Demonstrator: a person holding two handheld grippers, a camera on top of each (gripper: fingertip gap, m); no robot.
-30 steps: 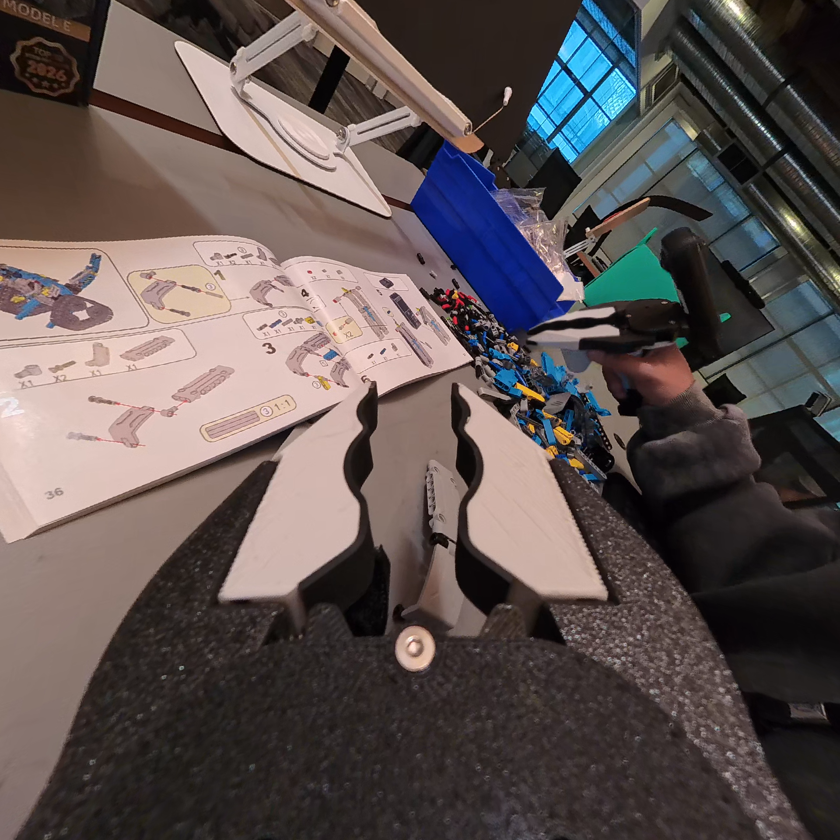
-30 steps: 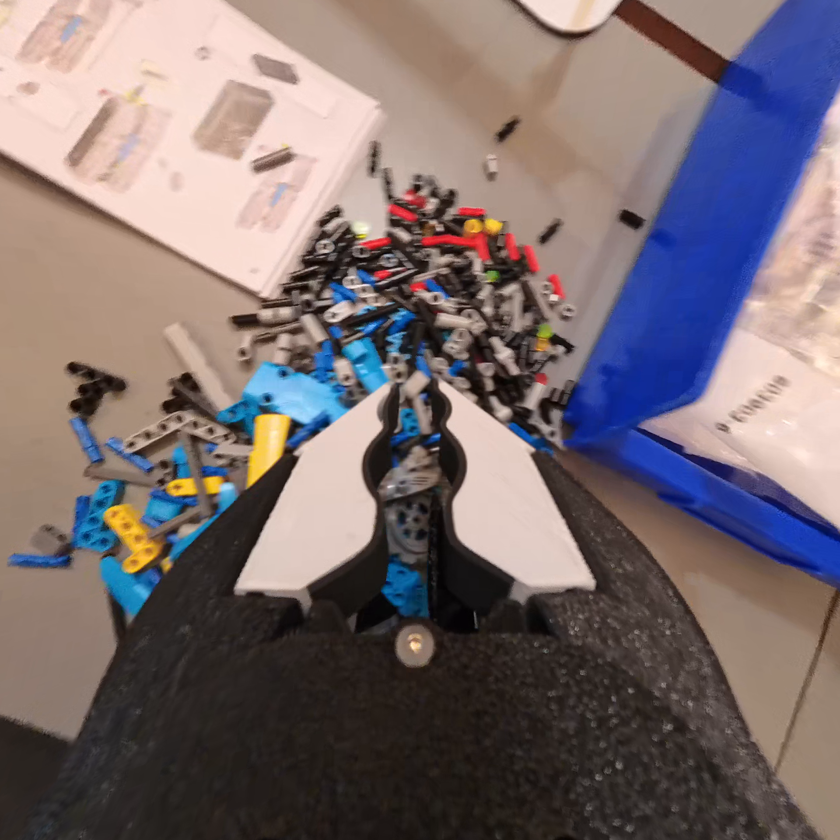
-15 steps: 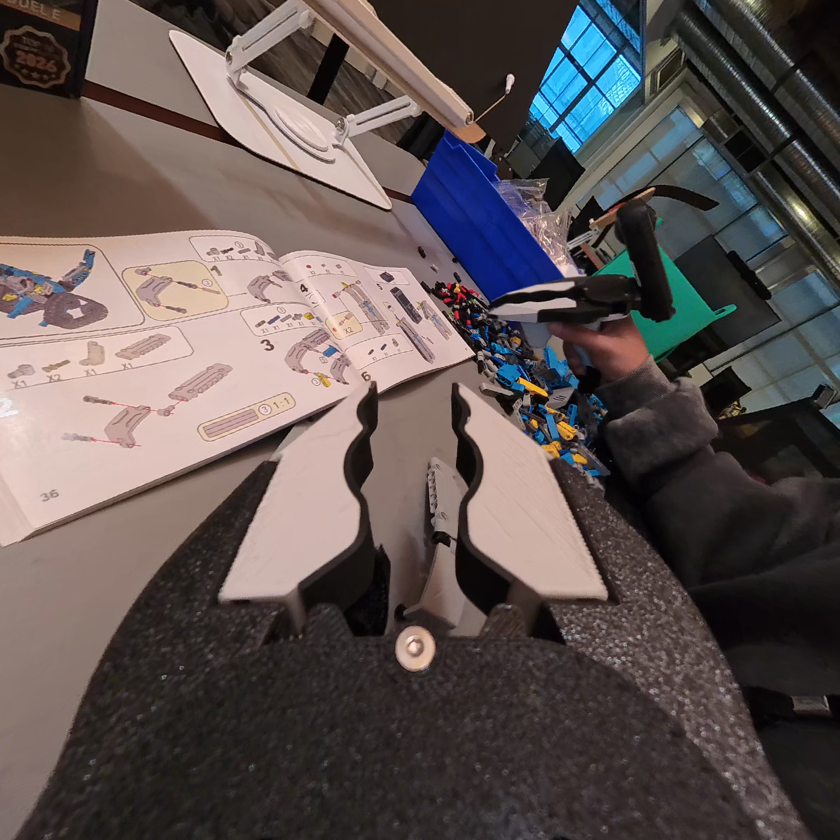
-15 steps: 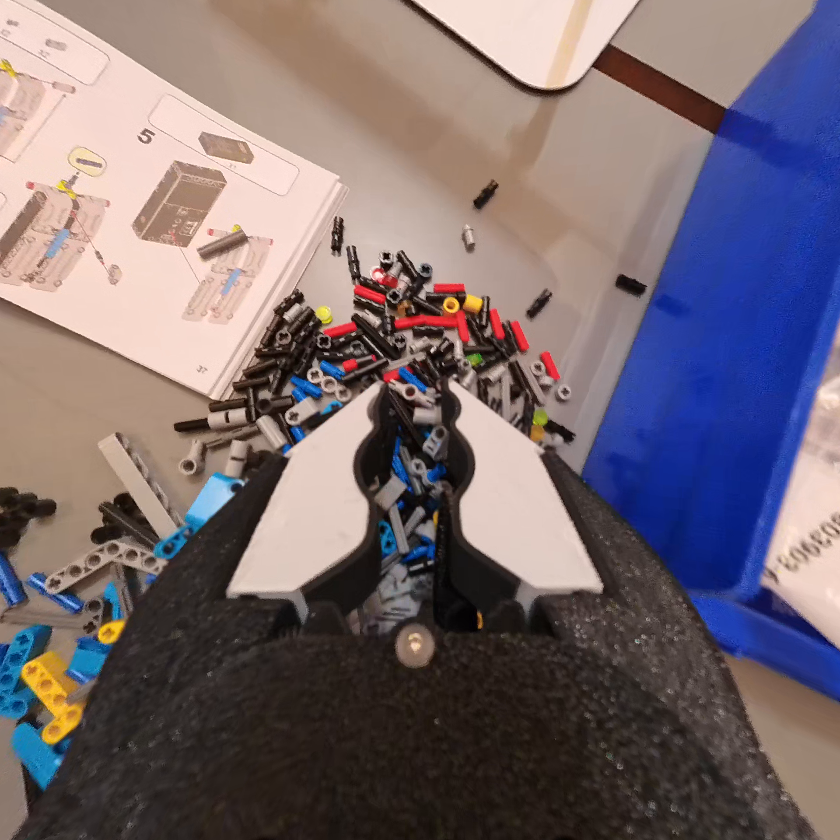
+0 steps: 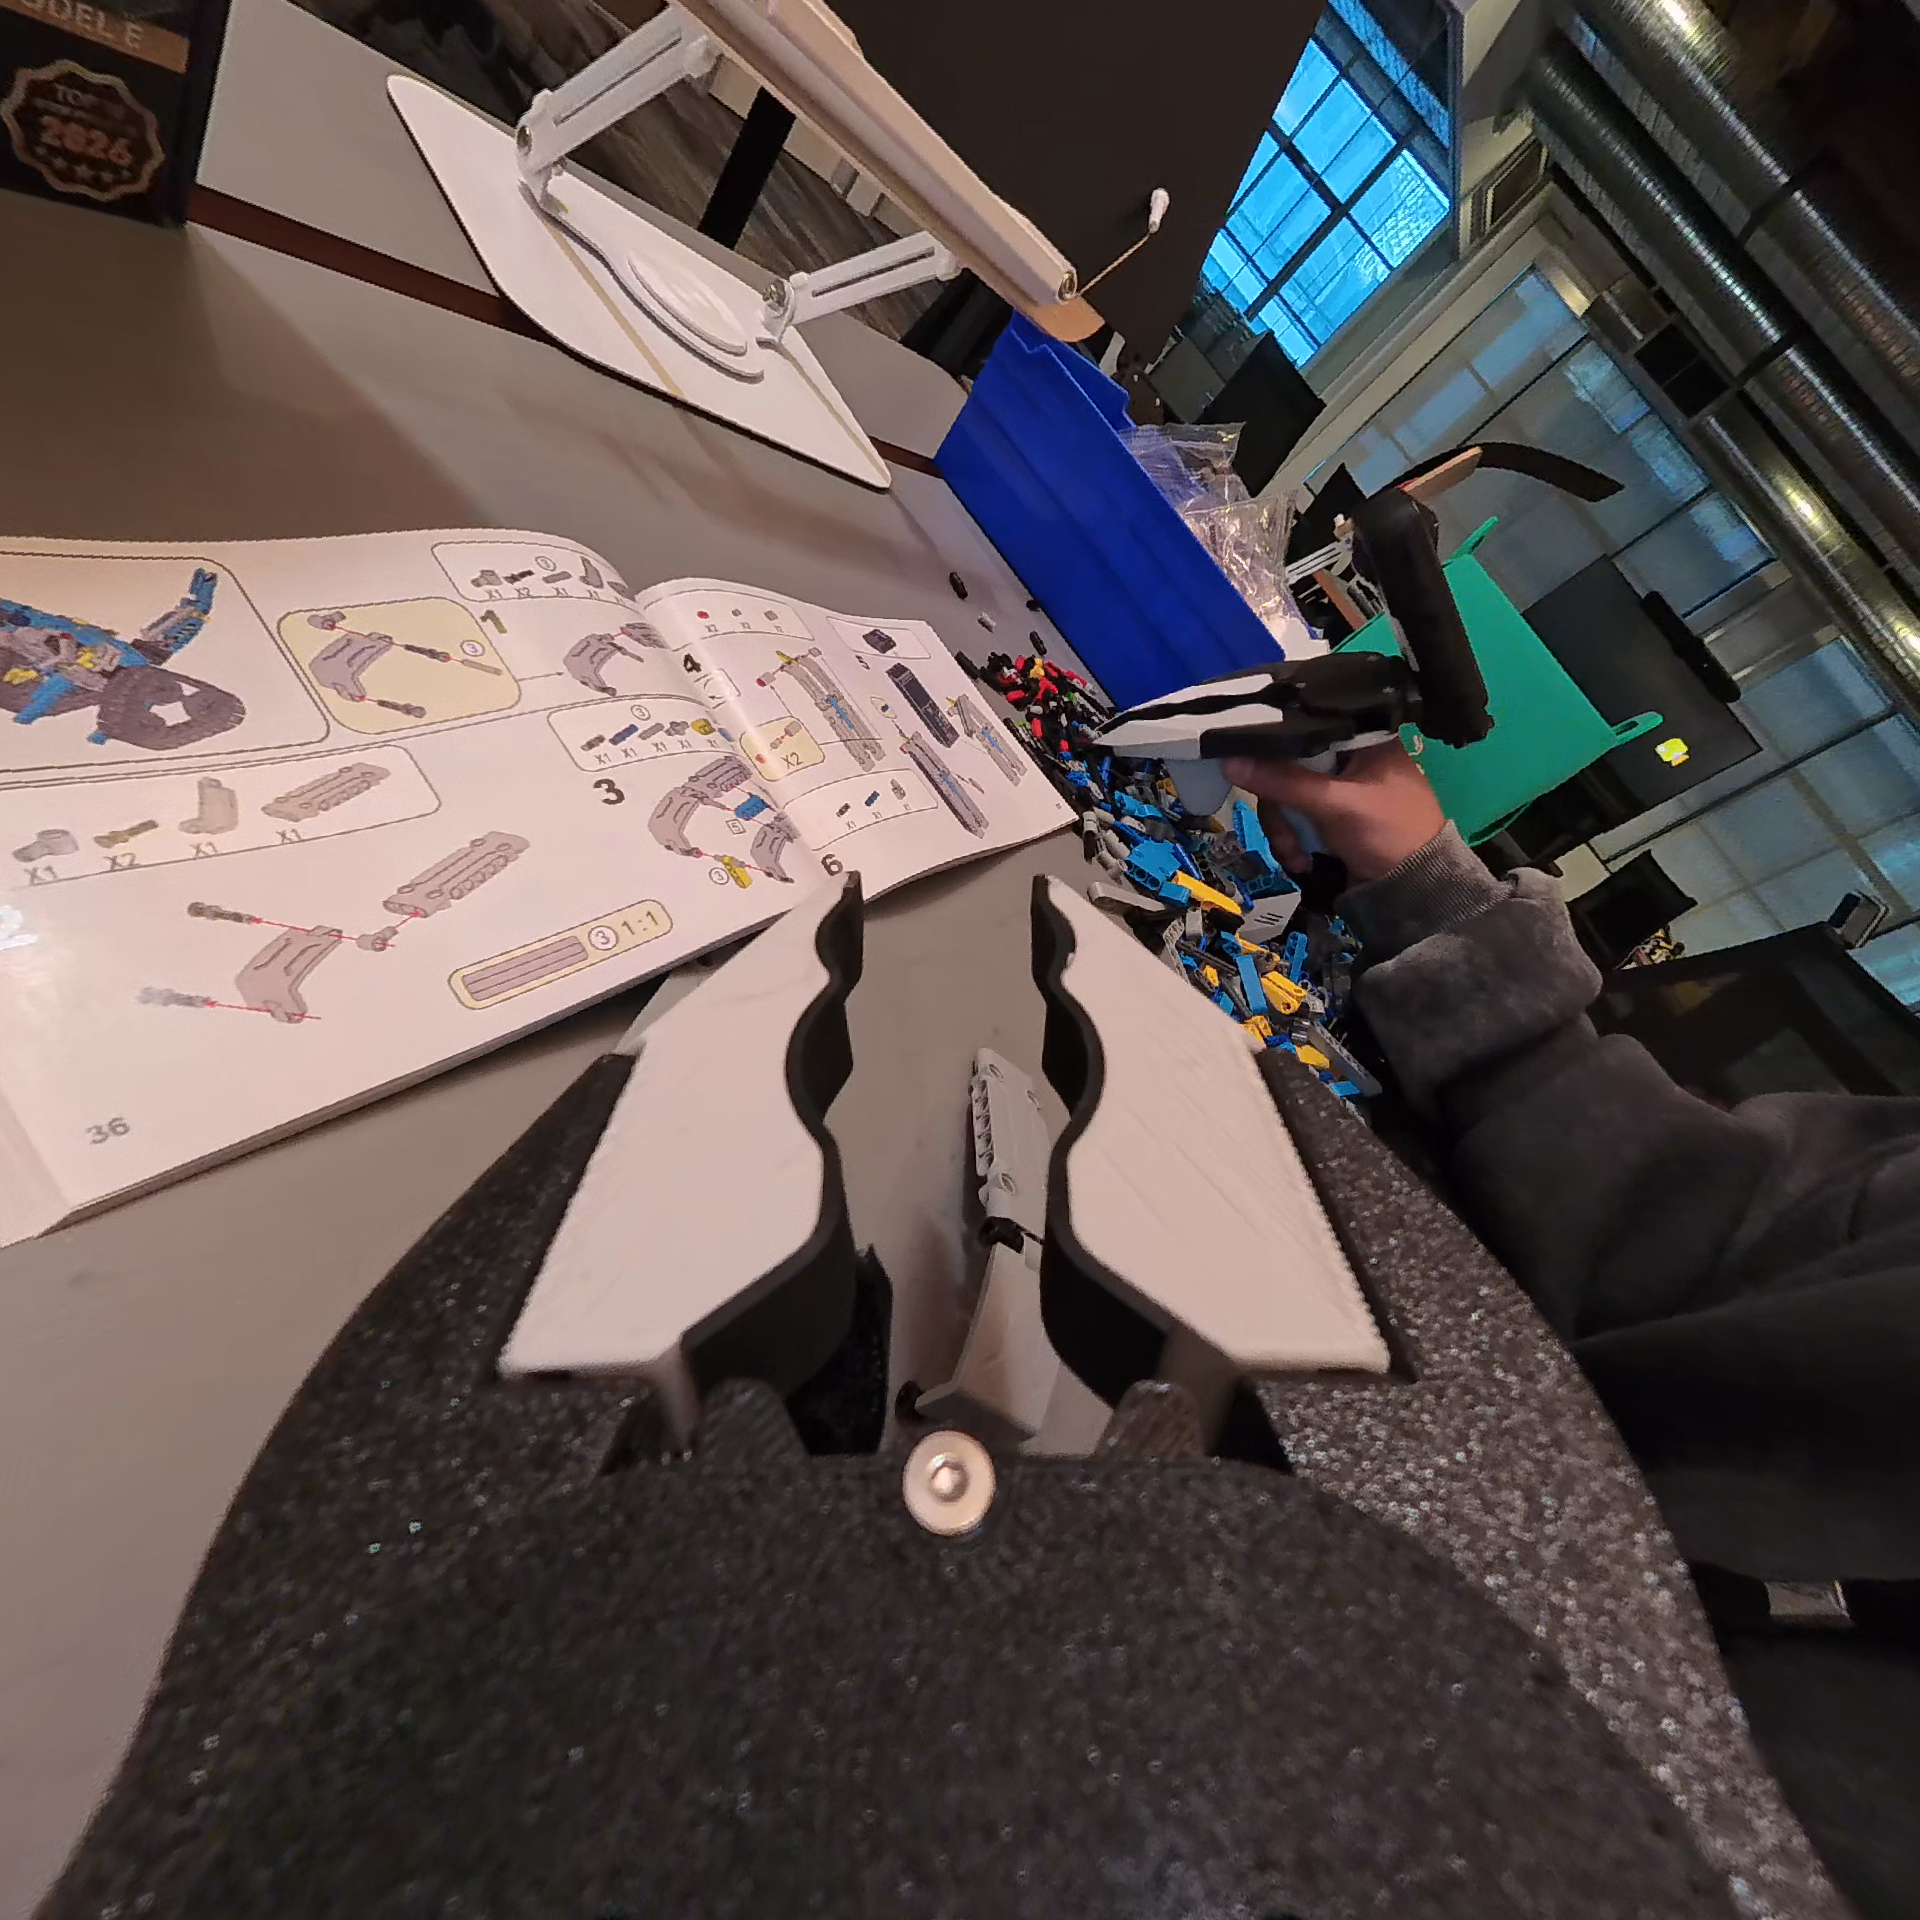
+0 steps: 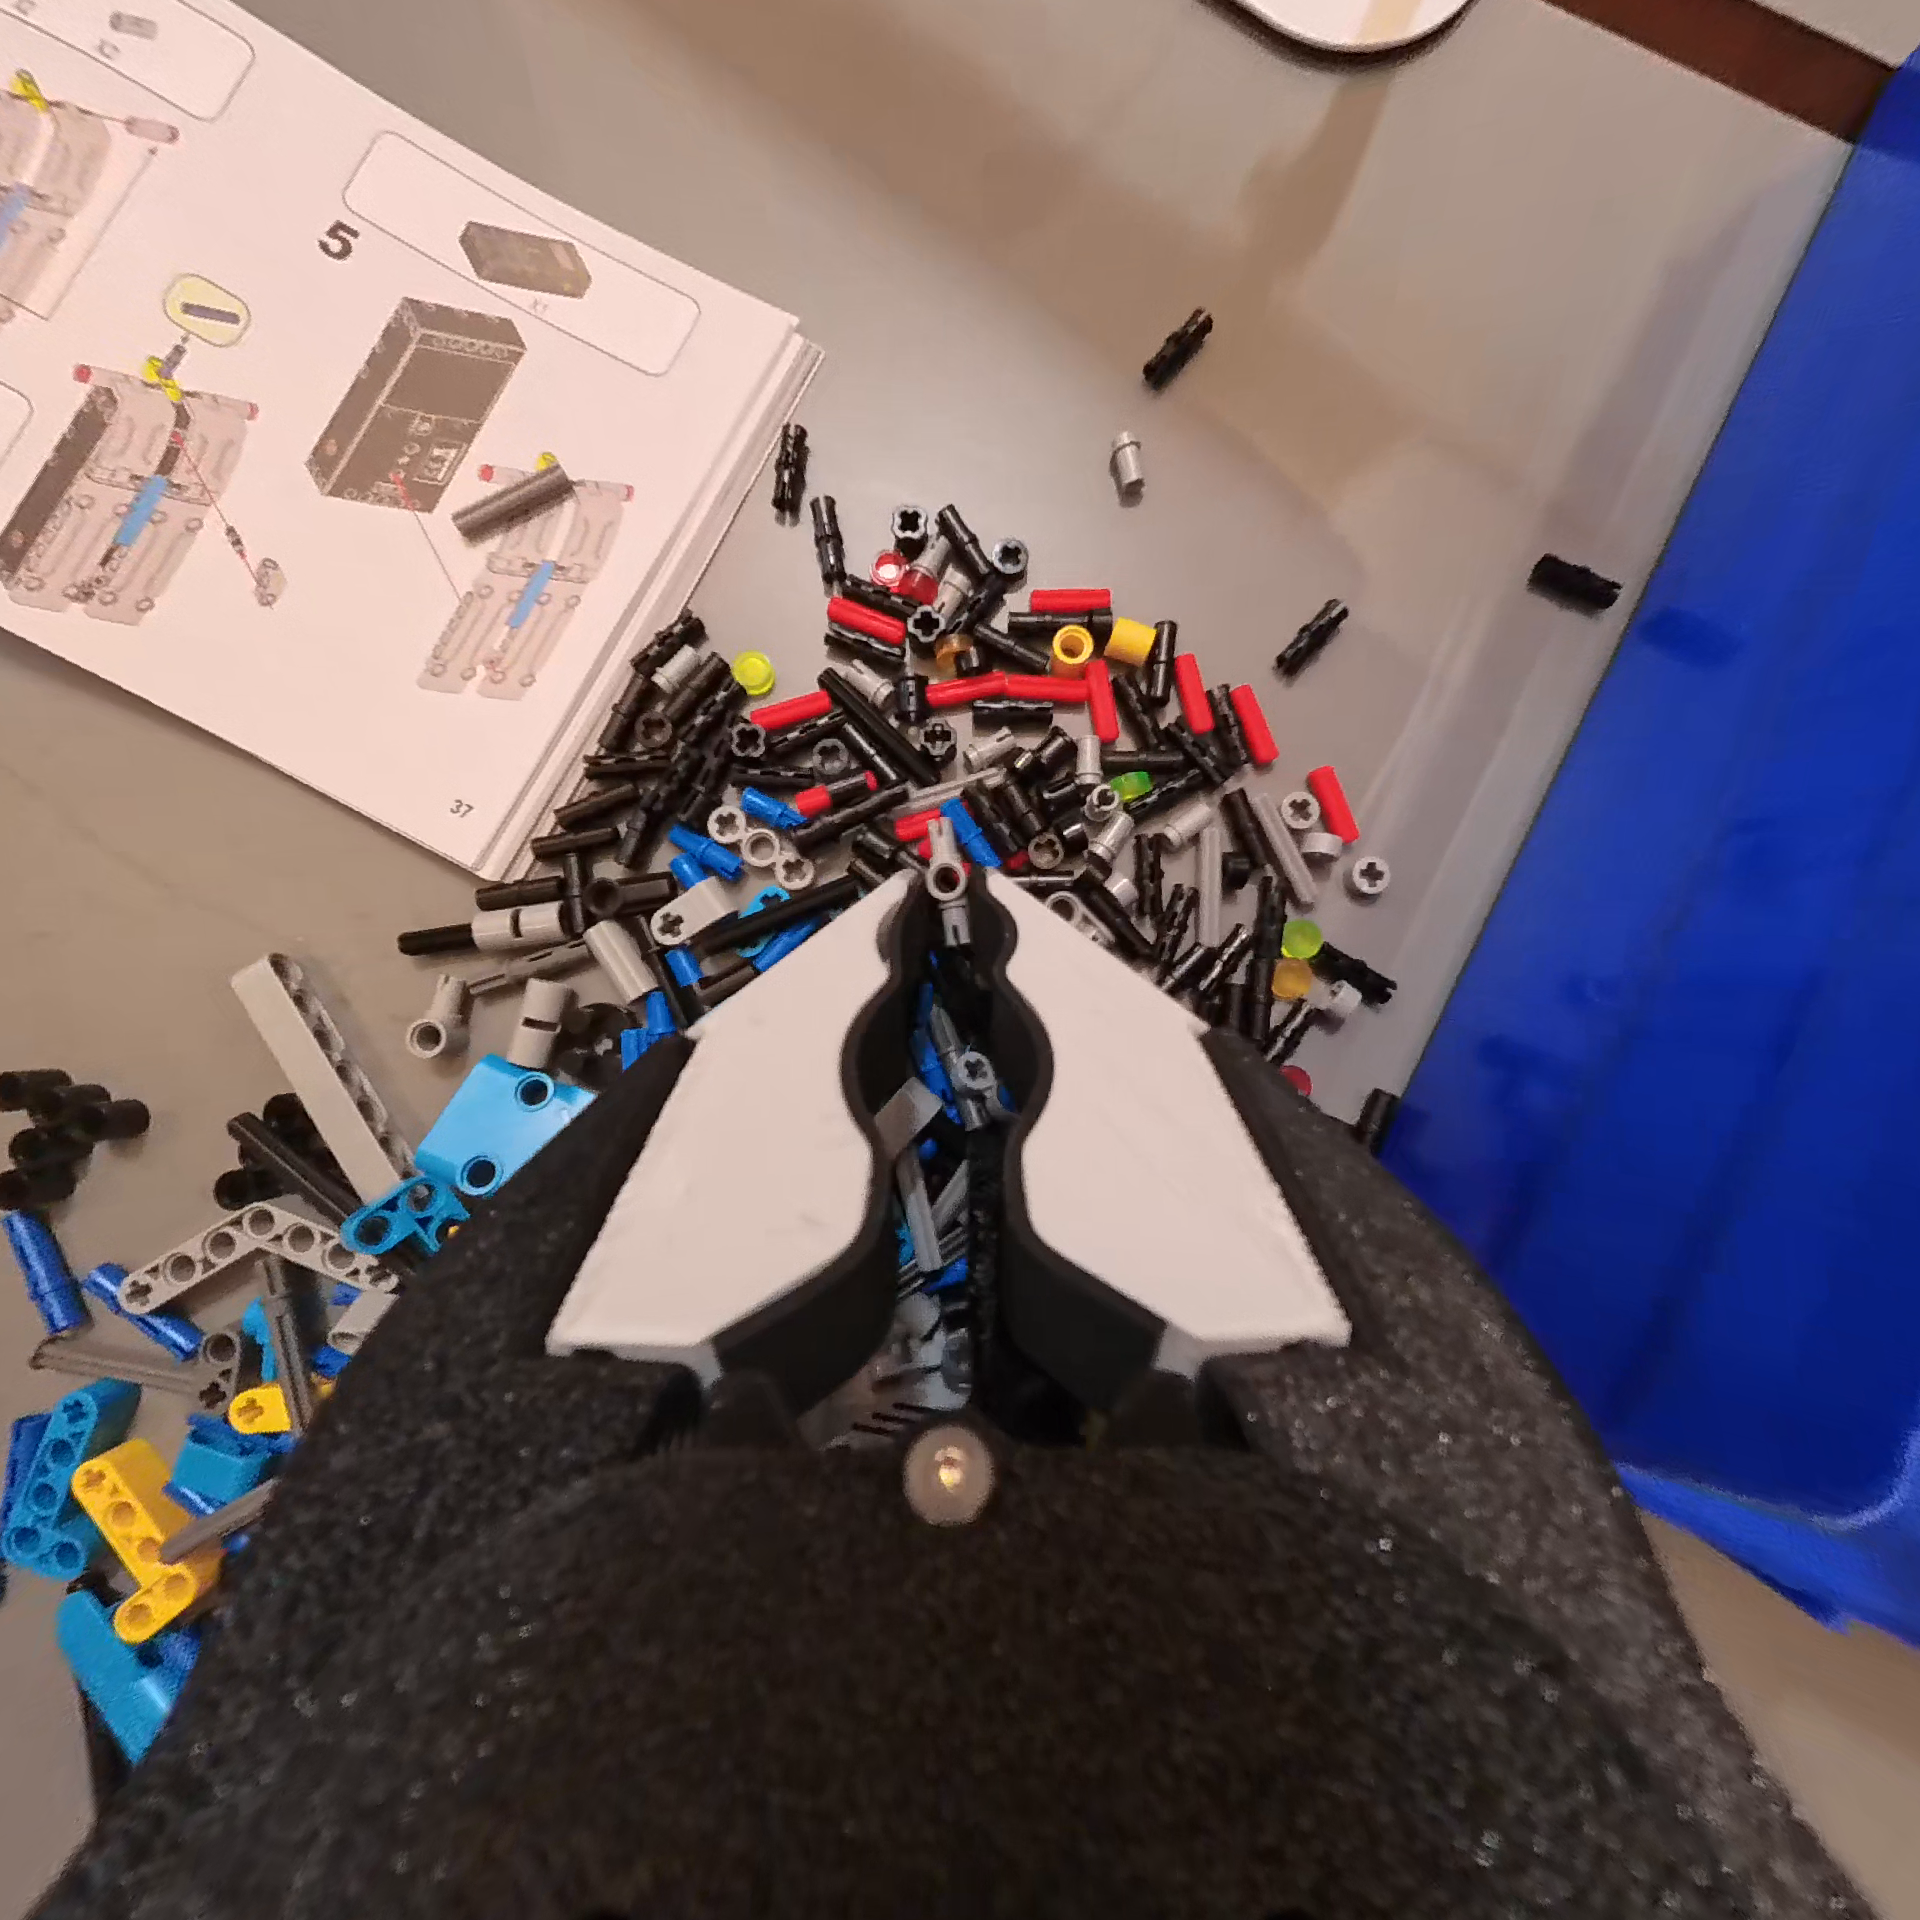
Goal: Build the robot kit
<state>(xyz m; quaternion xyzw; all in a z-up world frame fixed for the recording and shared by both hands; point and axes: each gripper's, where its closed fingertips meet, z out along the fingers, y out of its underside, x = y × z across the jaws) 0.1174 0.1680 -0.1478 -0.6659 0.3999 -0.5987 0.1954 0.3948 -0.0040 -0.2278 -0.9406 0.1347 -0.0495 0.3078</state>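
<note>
My right gripper (image 6: pixel 948 883) hangs over a pile of small black, red, blue and grey building pieces (image 6: pixel 1039 727). Its tips are pinched on a small grey connector (image 6: pixel 945 902) at the near edge of the pile. In the left wrist view the right gripper (image 5: pixel 1117 725) is held by a hand in a grey sleeve above the pile (image 5: pixel 1195 883). My left gripper (image 5: pixel 945 904) is open, low over the grey table. A light grey beam assembly (image 5: pixel 1003 1132) lies between its fingers, close to the right one.
An open instruction booklet (image 5: pixel 416 810) lies left of the pile and also shows in the right wrist view (image 6: pixel 343 436). A blue bin (image 6: pixel 1714 831) with plastic bags stands right of the pile. A white stand base (image 5: pixel 644 312) and a dark box (image 5: pixel 94 104) sit farther back. Spacing between my two grippers at the tips: around 35 cm.
My right gripper moved forward over the pile toward the booklet, and its fingers closed on the small grey connector. My left gripper has stayed still and open.
</note>
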